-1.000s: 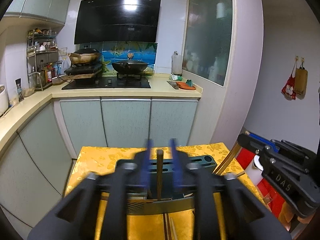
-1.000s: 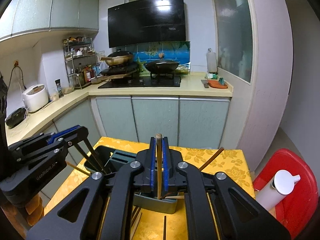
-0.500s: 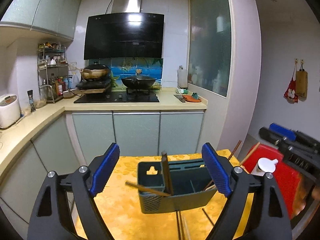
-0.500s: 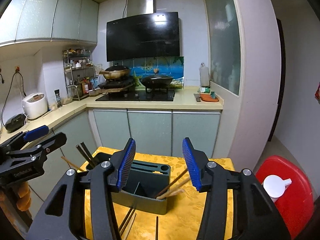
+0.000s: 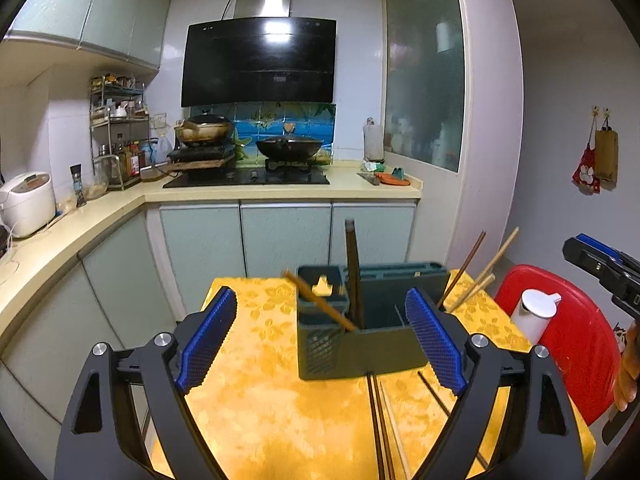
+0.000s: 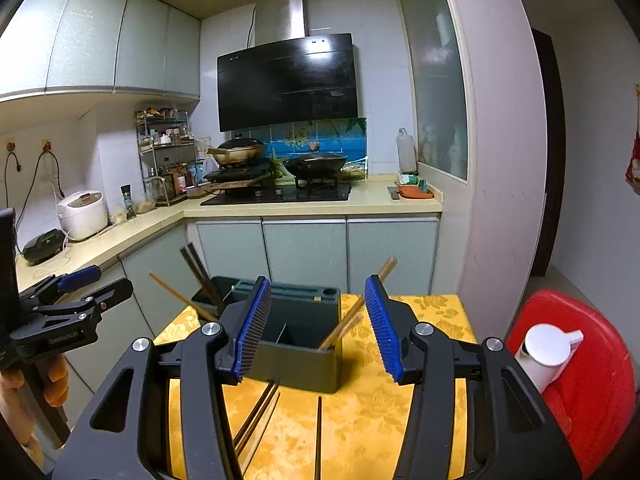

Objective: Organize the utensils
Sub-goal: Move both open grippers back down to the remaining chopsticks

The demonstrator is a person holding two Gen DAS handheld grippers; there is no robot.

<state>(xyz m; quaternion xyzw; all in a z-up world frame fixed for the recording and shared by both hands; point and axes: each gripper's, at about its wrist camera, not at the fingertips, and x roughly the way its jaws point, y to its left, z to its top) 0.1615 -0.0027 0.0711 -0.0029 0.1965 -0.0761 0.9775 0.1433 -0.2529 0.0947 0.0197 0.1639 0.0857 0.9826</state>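
the yellow surface [image 5: 256, 400] left of the dark holder [image 5: 384, 350] lies bare, open to a gripper. slanting chopsticks [image 5: 476, 276] bristle above the holder, loose chopsticks [image 6: 256, 420] lie before it, and a white bottle [image 6: 544, 354] crowds the right.

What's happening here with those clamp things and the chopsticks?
A person is sorting chopsticks into a dark green utensil holder on a yellow tablecloth. Both the left gripper and the right gripper are open and hold nothing. Several chopsticks stand in the holder; loose chopsticks lie on the cloth in front of it.
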